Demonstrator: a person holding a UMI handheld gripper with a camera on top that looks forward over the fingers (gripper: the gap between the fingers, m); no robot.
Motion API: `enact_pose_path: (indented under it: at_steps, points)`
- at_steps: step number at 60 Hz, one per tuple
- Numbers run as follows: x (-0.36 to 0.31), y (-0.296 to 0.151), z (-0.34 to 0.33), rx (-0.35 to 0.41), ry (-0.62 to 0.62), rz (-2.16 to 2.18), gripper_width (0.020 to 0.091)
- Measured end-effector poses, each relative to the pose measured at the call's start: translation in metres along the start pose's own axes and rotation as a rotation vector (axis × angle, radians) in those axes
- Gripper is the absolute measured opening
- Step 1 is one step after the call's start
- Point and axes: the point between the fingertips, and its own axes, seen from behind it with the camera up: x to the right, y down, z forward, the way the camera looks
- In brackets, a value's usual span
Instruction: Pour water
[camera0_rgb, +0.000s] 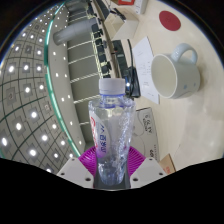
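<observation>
My fingers are clamped on the water bottle, held upright and tilted off level. The white mug sits beyond on the table. I should carry the neck over its rim, then tip slowly.

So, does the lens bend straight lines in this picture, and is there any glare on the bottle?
In the gripper view, the fisheye lens curves the ceiling grid and its lights strongly; the clear water bottle between the tongs catches small bright highlights on its ribbed plastic, yet stays sharp; the white mug beyond it is evenly lit, with no harsh shadow.
</observation>
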Motion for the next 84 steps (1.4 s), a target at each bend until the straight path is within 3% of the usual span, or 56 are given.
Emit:
enact_pose_path:
  at_steps: [11, 23, 34, 43, 57, 68, 76, 84]
  points:
    - [0.016, -0.012, 0.011, -0.044, -0.033, 0.313, 0.0358]
    - [0.023, -0.011, 0.015, -0.071, 0.004, 0.309, 0.0360]
    - [-0.004, -0.009, 0.009, -0.113, 0.041, 0.049, 0.0359]
    - [-0.054, -0.034, -0.003, -0.098, 0.053, -0.349, 0.0360]
    - [-0.132, -0.135, -0.036, 0.059, 0.114, -1.015, 0.0363]
    - [-0.117, -0.228, -0.066, 0.176, 0.287, -1.404, 0.0361]
    - [-0.055, -0.293, -0.080, 0.187, 0.447, -1.558, 0.0360]
    - [0.005, -0.321, -0.090, 0.148, 0.565, -1.627, 0.0360]
